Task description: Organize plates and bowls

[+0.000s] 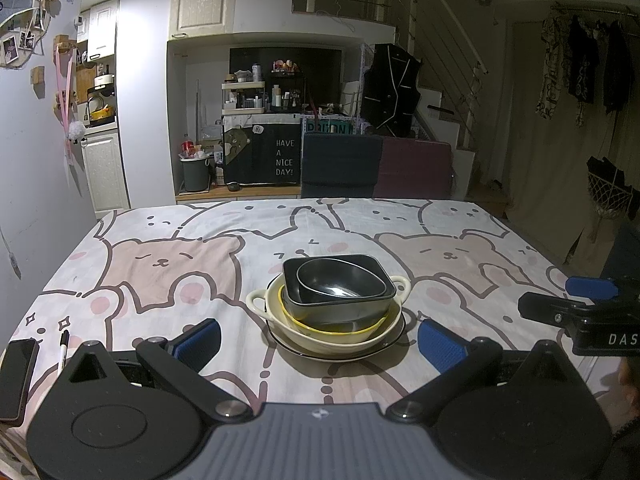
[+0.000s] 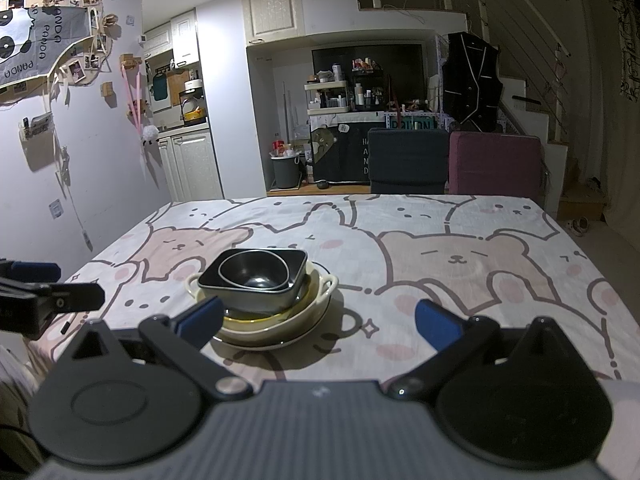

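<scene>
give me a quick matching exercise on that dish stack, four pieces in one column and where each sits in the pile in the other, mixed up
Column 1:
1. round black bowl
2. black rectangular dish
3. cream handled bowl
4. dark-rimmed plate

Column 2:
a. very bottom, on the tablecloth
b. nested on top
c. directly holding the round bowl
d. wide, below the black dishes

Pairs: 1-b, 2-c, 3-d, 4-a

Phone [image 1: 18, 380] cut by left edge, plate [image 1: 394, 340] mostly hidden under stacked bowls [image 1: 340, 300]

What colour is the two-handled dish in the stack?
Cream, the two-handled dish; clearest in the left wrist view.
</scene>
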Available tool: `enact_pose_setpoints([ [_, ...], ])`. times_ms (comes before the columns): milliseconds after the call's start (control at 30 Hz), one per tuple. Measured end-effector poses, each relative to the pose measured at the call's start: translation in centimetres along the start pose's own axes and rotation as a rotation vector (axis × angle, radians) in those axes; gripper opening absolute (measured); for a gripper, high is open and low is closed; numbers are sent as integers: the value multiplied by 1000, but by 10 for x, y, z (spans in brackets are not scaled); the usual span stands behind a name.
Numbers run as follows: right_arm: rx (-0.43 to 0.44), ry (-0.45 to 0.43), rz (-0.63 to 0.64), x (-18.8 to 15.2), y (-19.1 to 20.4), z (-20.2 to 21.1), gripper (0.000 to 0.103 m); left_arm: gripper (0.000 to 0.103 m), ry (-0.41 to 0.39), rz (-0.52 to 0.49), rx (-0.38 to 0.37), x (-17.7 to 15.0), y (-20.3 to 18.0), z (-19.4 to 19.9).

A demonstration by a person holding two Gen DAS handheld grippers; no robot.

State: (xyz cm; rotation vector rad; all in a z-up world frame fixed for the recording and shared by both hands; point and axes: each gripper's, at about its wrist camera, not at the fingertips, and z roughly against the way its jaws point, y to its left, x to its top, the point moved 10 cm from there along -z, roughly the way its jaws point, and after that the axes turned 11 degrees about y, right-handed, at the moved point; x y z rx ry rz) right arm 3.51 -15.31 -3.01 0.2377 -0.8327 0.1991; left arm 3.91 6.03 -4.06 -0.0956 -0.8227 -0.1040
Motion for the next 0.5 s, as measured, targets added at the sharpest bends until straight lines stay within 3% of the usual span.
enact_pose_setpoints([
  [500, 0, 0, 0, 0, 0, 0, 103, 103, 6, 6, 2, 0, -3, 0],
])
